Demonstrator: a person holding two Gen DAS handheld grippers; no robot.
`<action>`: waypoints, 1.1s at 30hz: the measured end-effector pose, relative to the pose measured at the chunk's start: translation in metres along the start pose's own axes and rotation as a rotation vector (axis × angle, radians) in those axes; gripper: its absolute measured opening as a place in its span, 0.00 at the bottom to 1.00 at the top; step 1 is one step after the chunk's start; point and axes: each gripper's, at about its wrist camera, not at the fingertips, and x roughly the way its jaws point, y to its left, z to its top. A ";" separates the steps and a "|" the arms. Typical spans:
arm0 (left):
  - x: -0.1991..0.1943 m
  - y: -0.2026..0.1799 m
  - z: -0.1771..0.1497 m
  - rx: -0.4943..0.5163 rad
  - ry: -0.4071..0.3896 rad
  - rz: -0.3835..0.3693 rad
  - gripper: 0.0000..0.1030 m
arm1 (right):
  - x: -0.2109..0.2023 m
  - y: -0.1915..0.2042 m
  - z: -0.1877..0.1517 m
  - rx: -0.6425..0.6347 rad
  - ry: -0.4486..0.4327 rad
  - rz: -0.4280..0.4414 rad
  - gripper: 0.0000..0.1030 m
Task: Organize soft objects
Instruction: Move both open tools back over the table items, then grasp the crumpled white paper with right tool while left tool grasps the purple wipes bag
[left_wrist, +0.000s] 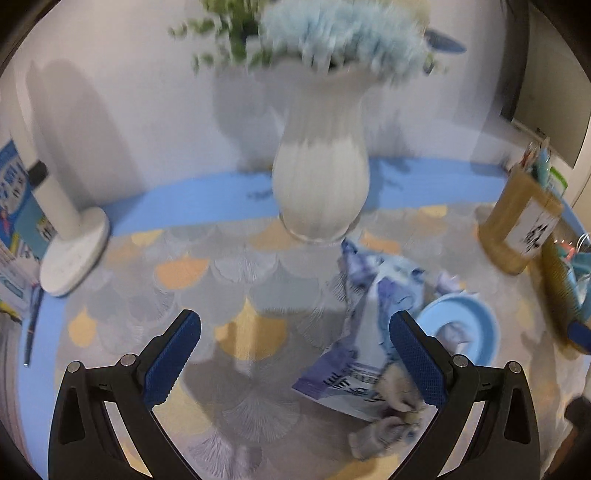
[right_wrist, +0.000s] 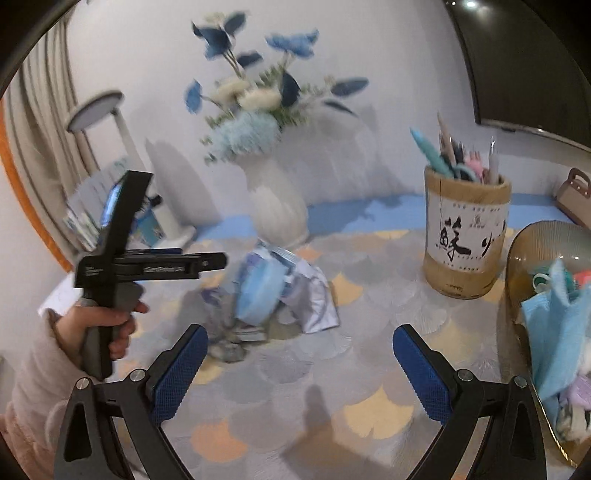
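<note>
A heap of soft things lies on the scalloped tablecloth: a purple-white plastic package (left_wrist: 354, 373), a blue bowl-like piece (left_wrist: 461, 332) and small grey socks (left_wrist: 391, 421). The same heap shows in the right wrist view (right_wrist: 266, 291) with the socks (right_wrist: 229, 350) in front of it. My left gripper (left_wrist: 295, 350) is open and empty, its right finger over the package. My right gripper (right_wrist: 299, 363) is open and empty, above bare cloth. An amber glass bowl (right_wrist: 524, 243) at the right holds a blue face mask (right_wrist: 561, 325) and other soft items.
A white ribbed vase (left_wrist: 321, 184) with blue flowers stands behind the heap. A bamboo pen holder (right_wrist: 465, 229) stands at the right, a white lamp base (left_wrist: 70, 251) and books at the left. The left hand-held gripper tool (right_wrist: 122, 251) shows in the right wrist view.
</note>
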 end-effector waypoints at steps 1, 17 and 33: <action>0.006 0.001 -0.002 0.002 0.009 -0.004 0.99 | 0.011 -0.004 0.002 0.001 0.017 -0.027 0.97; 0.057 -0.009 -0.016 0.040 0.027 -0.233 0.84 | 0.130 -0.035 0.021 -0.021 0.186 0.132 0.86; 0.017 0.016 -0.038 -0.184 -0.214 -0.198 0.40 | 0.107 -0.057 0.017 0.128 0.060 0.079 0.16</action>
